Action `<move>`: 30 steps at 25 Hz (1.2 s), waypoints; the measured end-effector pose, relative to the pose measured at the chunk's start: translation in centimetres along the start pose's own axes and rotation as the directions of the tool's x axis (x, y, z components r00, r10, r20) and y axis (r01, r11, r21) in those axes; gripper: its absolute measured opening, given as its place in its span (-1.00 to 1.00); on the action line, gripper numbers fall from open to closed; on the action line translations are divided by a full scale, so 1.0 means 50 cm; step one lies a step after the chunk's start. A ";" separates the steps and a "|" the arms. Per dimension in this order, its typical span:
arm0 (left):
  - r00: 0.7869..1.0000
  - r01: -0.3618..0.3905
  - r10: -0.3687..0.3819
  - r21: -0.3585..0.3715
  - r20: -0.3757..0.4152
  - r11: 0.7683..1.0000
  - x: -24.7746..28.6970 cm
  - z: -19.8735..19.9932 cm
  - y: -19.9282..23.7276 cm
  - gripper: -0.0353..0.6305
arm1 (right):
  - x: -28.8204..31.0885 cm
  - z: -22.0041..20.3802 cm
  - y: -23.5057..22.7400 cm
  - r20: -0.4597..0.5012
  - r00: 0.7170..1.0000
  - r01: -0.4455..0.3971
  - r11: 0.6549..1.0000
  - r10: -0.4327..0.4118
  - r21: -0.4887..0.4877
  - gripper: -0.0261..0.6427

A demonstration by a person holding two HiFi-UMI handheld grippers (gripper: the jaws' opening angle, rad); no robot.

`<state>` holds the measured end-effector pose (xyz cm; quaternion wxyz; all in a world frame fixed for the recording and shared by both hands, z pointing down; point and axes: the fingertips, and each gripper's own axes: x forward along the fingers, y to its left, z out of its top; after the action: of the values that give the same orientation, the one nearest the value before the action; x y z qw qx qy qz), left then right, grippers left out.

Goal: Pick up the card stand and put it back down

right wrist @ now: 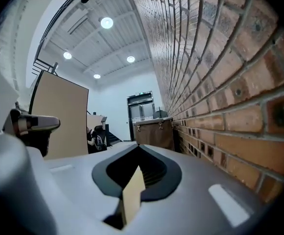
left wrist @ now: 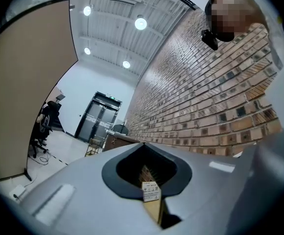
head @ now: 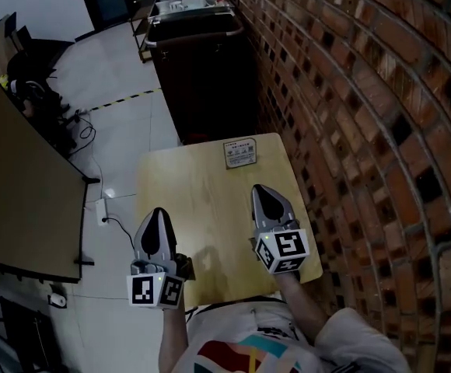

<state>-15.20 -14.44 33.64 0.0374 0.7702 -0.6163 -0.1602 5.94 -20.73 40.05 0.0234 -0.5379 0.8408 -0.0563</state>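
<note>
The card stand (head: 239, 153), a small upright holder with a white printed card, stands near the far edge of the small wooden table (head: 202, 185). My left gripper (head: 158, 212) hangs over the table's near left corner, jaws together and empty. My right gripper (head: 262, 189) hovers over the near right part of the table, shut with nothing in it, a short way short of the stand. In the left gripper view the card stand (left wrist: 151, 192) shows through the slit between the shut jaws of my left gripper (left wrist: 143, 144). The right gripper view shows my right gripper (right wrist: 138, 146) and only a sliver of table (right wrist: 132, 198).
A brick wall (head: 365, 92) runs close along the table's right side. A dark brown cabinet (head: 202, 68) stands just beyond the table's far edge. A tan partition board (head: 15, 185) and floor cables (head: 105, 212) lie to the left.
</note>
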 end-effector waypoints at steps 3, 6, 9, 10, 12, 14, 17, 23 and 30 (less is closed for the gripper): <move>1.000 0.016 -0.016 0.005 -0.012 1.000 0.002 -0.011 -0.015 -0.88 | -0.033 0.021 -0.001 0.022 0.999 0.024 1.000 -0.024 0.012 -0.89; 1.000 0.025 -0.025 0.014 -0.019 1.000 0.003 -0.015 -0.024 -0.88 | -0.052 0.046 -0.006 0.055 0.998 0.044 0.999 -0.044 0.004 -0.89; 1.000 0.026 -0.026 0.015 -0.017 1.000 0.002 -0.011 -0.026 -0.88 | -0.056 0.062 -0.010 0.070 0.996 0.058 0.998 -0.057 -0.007 -0.89; 1.000 0.025 -0.025 0.016 -0.015 1.000 0.001 -0.009 -0.025 -0.88 | -0.056 0.064 -0.009 0.071 0.996 0.057 0.998 -0.056 -0.004 -0.89; 1.000 0.022 -0.022 0.020 -0.012 1.000 -0.001 -0.006 -0.023 -0.88 | -0.058 0.067 -0.003 0.068 0.996 0.053 0.998 -0.052 -0.014 -0.89; 1.000 0.018 -0.018 0.022 -0.010 1.000 -0.004 -0.004 -0.021 -0.88 | -0.058 0.065 0.007 0.053 0.997 0.052 0.998 -0.050 -0.047 -0.89; 1.000 0.014 -0.013 0.022 -0.009 1.000 -0.006 -0.003 -0.018 -0.88 | -0.059 0.061 0.019 0.038 0.998 0.049 0.996 -0.046 -0.080 -0.89; 1.000 -0.003 0.003 0.027 -0.008 1.000 -0.013 0.001 -0.007 -0.88 | -0.056 0.064 0.033 0.045 0.999 0.028 0.997 -0.024 -0.075 -0.89; 1.000 -0.019 0.019 0.026 -0.011 0.999 -0.024 -0.002 0.005 -0.88 | -0.057 0.056 0.035 0.045 0.999 0.021 0.997 -0.018 -0.074 -0.89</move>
<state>-15.62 -13.36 34.03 0.0325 0.7655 -0.6254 -0.1478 5.82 -17.61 36.98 0.0216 -0.5477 0.8363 -0.0132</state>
